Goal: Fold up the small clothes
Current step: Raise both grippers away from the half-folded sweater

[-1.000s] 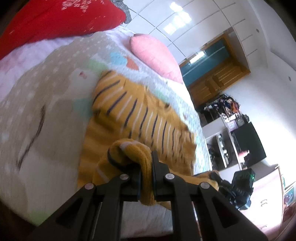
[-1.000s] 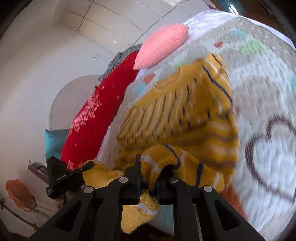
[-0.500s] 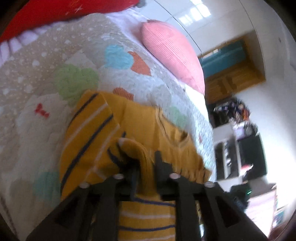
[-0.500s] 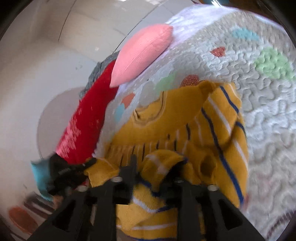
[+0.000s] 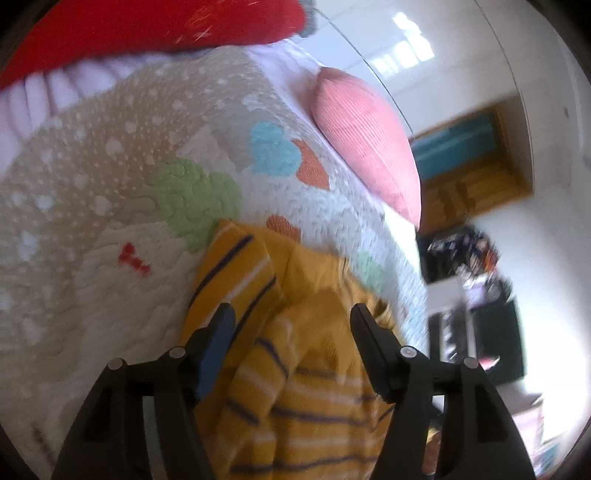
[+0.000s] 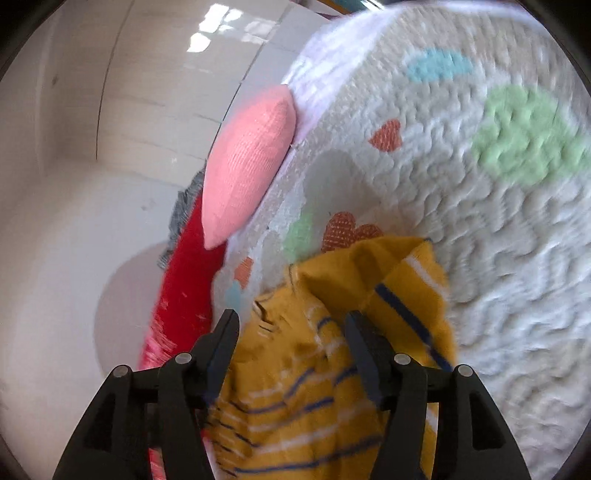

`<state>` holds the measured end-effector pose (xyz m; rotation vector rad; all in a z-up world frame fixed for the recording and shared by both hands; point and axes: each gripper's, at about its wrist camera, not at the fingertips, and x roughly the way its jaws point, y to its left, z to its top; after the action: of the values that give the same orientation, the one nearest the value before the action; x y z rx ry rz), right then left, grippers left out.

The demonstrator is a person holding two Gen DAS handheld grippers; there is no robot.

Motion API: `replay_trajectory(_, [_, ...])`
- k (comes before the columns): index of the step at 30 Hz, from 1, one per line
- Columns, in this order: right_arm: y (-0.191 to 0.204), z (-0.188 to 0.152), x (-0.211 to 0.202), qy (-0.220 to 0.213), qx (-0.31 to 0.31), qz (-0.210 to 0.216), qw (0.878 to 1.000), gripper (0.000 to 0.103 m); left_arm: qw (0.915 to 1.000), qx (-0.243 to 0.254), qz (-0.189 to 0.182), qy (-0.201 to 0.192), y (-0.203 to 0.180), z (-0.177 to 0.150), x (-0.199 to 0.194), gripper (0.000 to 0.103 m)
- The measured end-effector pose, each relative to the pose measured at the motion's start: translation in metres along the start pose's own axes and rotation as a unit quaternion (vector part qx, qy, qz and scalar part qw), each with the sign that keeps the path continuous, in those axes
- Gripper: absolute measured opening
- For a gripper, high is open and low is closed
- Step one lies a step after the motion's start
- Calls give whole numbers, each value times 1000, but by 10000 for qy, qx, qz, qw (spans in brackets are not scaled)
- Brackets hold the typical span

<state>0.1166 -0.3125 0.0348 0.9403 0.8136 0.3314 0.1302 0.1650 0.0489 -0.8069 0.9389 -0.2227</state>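
A small mustard-yellow sweater with navy and white stripes lies folded over on a quilted bedspread. It also shows in the right wrist view. My left gripper is open, its jaws spread on either side of the folded fabric just above it. My right gripper is open too, straddling the sweater's folded edge near the neckline. Neither holds the cloth.
A pink pillow lies at the far end of the bed; it also shows in the right wrist view. A red blanket lies along the bed's side. A wooden cabinet and shelves stand beyond the bed.
Both grippers carried the sweater's lower edge forward over its body, then opened and let it go. The fold now rests on the sweater.
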Motion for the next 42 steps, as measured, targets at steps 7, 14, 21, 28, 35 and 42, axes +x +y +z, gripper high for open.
replay_trajectory(7, [5, -57, -36, 304, -1122, -957, 9886, 65, 9903, 1187, 717, 94, -13, -61, -34, 74])
replay_trajectory(14, [-9, -93, -28, 306, -1526, -1538, 9758, 63, 9731, 1774, 1355, 566, 4, -109, -15, 72])
replay_trajectory(21, [-17, -87, -49, 592, -1255, -1401, 9804, 13, 9740, 1719, 1264, 767, 5, -104, -38, 8])
replay_trajectory(28, [-26, -104, -58, 759, -1280, -1696, 9742, 11, 9731, 1567, 1511, 752, 9, -117, -55, 17])
replay_trajectory(35, [-35, -123, -91, 271, -1013, -1467, 9836, 31, 9744, 1462, 1685, 287, 20, -135, -90, 47])
replay_trajectory(42, [-46, -144, -128, -199, -863, -1393, 9863, 32, 9619, 2018, 1844, -79, -11, -173, -107, 59])
